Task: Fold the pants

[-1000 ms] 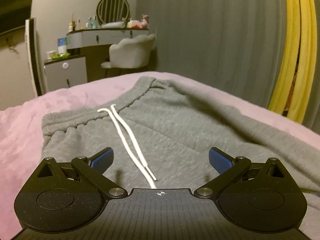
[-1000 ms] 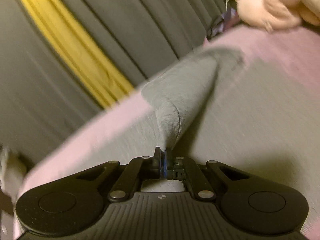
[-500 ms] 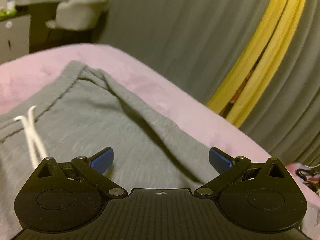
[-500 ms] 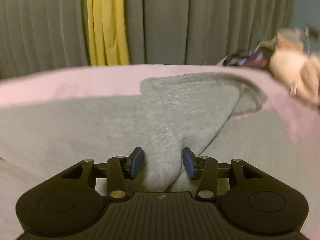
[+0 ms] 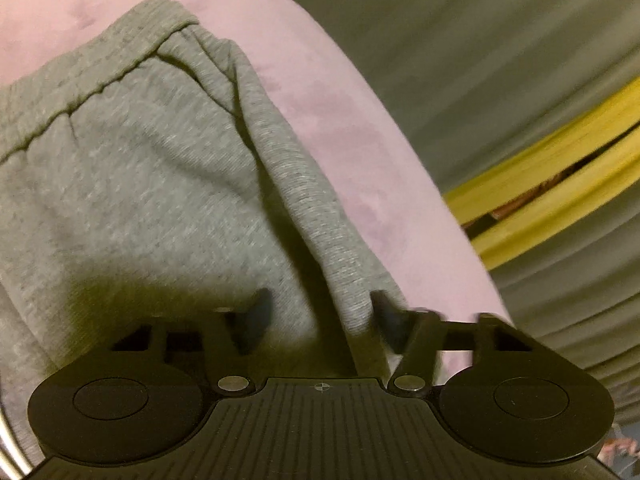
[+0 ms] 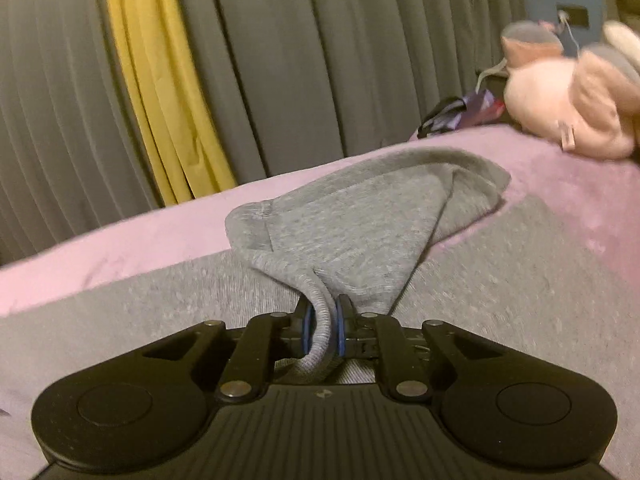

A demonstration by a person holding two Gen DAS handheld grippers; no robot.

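Observation:
Grey sweatpants [image 5: 140,180] lie on a pink bed cover [image 5: 340,120], the waistband at upper left in the left wrist view. My left gripper [image 5: 320,316] hovers over the pants' side edge. Its jaws are closing, a raised ridge of grey cloth runs between them, and a clear gap still shows. In the right wrist view the leg end of the pants [image 6: 340,232] is bunched up and lifted. My right gripper [image 6: 323,320] is closing, and its blue pads pinch a rolled fold of that leg.
Grey pleated curtains [image 6: 320,60] with a yellow strip [image 6: 160,80] hang just past the bed's far edge. A pink plush toy [image 6: 560,100] and a dark purple item [image 6: 460,116] lie at the right end of the pink cover [image 6: 120,248].
The left gripper swung right from the drawstring to the pants' side edge, and its jaws narrowed from wide open. The right gripper opened over the leg cloth, then closed on a fold again.

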